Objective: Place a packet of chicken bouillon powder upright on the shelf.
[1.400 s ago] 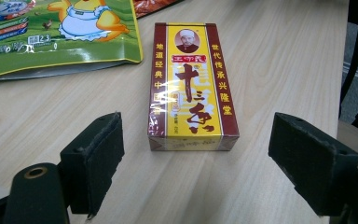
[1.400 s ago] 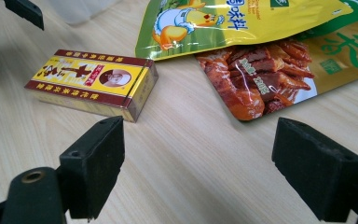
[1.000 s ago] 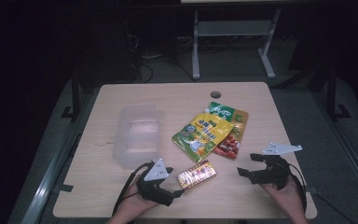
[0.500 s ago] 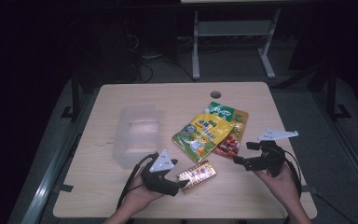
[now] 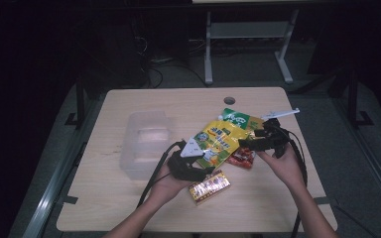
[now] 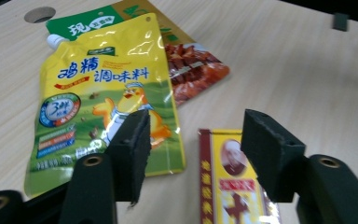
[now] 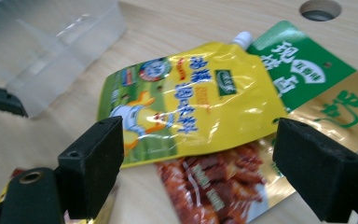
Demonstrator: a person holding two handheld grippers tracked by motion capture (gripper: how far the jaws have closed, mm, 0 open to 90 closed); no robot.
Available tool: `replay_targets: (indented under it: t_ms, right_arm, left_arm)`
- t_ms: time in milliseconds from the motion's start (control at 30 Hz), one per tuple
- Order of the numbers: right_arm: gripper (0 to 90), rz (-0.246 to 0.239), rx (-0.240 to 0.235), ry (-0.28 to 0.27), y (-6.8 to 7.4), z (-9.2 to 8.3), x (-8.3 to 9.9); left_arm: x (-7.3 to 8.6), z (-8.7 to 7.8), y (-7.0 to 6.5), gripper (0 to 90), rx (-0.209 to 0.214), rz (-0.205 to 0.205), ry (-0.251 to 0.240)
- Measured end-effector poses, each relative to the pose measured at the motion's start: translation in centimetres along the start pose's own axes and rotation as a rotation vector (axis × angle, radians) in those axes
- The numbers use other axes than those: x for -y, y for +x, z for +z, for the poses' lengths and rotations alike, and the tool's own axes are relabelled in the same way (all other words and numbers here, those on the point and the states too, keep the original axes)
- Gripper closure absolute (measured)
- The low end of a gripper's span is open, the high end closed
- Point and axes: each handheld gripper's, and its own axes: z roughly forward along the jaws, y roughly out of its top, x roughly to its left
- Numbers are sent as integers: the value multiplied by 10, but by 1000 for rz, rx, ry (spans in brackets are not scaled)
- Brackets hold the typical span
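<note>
A yellow spouted pouch point(image 5: 218, 141) point(image 6: 102, 88) point(image 7: 186, 98) lies mid-table, overlapping a green-and-gold packet point(image 5: 238, 119) point(image 7: 307, 70) and a red snack packet point(image 5: 242, 157) point(image 6: 196, 70) point(image 7: 209, 186). A small yellow-and-red packet point(image 5: 209, 186) point(image 6: 233, 186) lies nearer me. My left gripper point(image 5: 206, 171) point(image 6: 196, 140) hovers over the pouch's near corner and the small packet. Its jaws have just been closing and stand apart, gripping nothing. My right gripper point(image 5: 245, 144) point(image 7: 198, 158) is wide open above the red packet and the pouch's right edge.
A clear plastic container point(image 5: 146, 144) point(image 7: 51, 42) stands left of the packets. A round cable hole point(image 5: 229, 100) point(image 7: 320, 9) sits near the table's far edge. Bare wood lies along the front edge point(image 5: 258, 213) and far left.
Both hands moved away from me and rose. The left gripper went from beside the small packet to the pouch's near corner. The right gripper went left to the red packet.
</note>
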Motion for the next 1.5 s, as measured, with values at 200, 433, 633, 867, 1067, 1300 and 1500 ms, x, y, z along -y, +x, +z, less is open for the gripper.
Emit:
replay_targets:
  t_ms: [200, 433, 633, 867, 1067, 1300, 1500]
  right_arm:
    - [184, 61, 5, 9, -16, 21, -10]
    - [194, 132, 18, 39, -32, 42, -6]
    - [203, 191, 22, 66, -44, 53, 0]
    - [237, 230, 5, 74, -50, 64, 4]
    - [321, 269, -34, 81, -50, 72, 6]
    - [399, 281, -56, 92, -50, 78, 8]
    - [478, 297, -71, 77, -48, 83, 11]
  left_arm:
    - [-6, 23, 10, 540, -32, -11, 65]
    - [-1, 47, 20, 648, -90, -30, 163]
    - [3, 58, 23, 739, -109, -36, 197]
    - [4, 64, 25, 820, -127, -41, 242]
    - [4, 66, 24, 819, -127, -53, 244]
    - [3, 68, 24, 809, -130, -31, 256]
    - [3, 69, 23, 806, -128, -36, 255]
